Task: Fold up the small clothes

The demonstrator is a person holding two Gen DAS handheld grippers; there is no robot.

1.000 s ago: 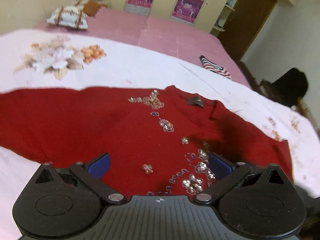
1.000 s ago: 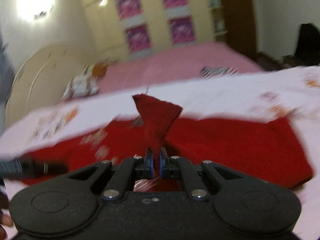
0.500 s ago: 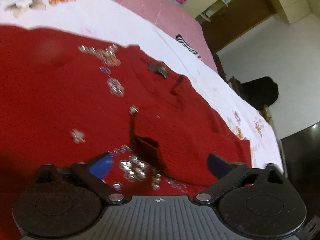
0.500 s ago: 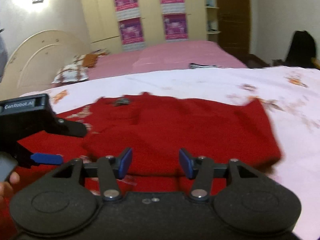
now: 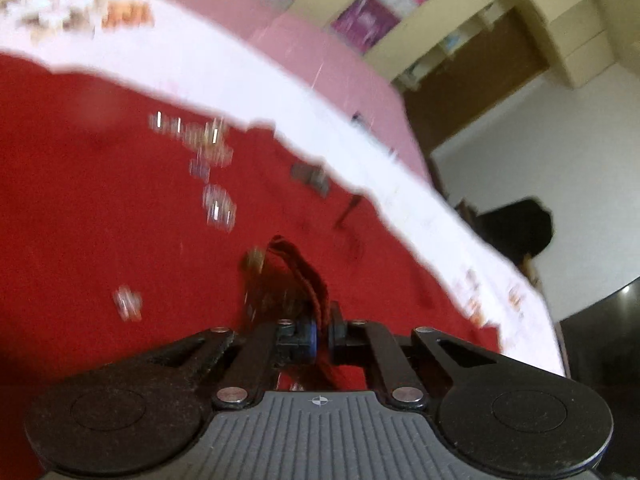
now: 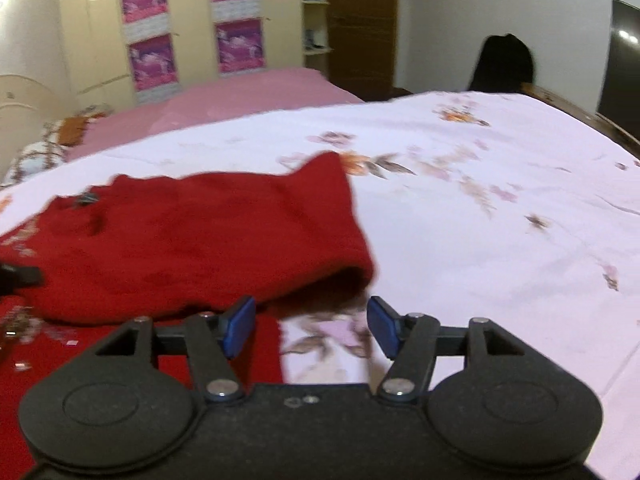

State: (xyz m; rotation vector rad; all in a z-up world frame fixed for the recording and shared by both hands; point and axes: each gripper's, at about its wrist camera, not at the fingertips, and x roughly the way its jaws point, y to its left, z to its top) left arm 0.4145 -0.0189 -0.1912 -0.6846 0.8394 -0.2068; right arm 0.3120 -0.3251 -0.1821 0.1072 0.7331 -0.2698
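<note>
Motion blur smears the sequin trim (image 5: 214, 204) on the red sweater (image 5: 100, 216) into streaks, so its pattern cannot be read. The dark neck label (image 5: 310, 178) is too blurred to read. The sweater's lower part runs off the picture's left edge. The wardrobe posters (image 6: 154, 62) are too soft to read.
</note>
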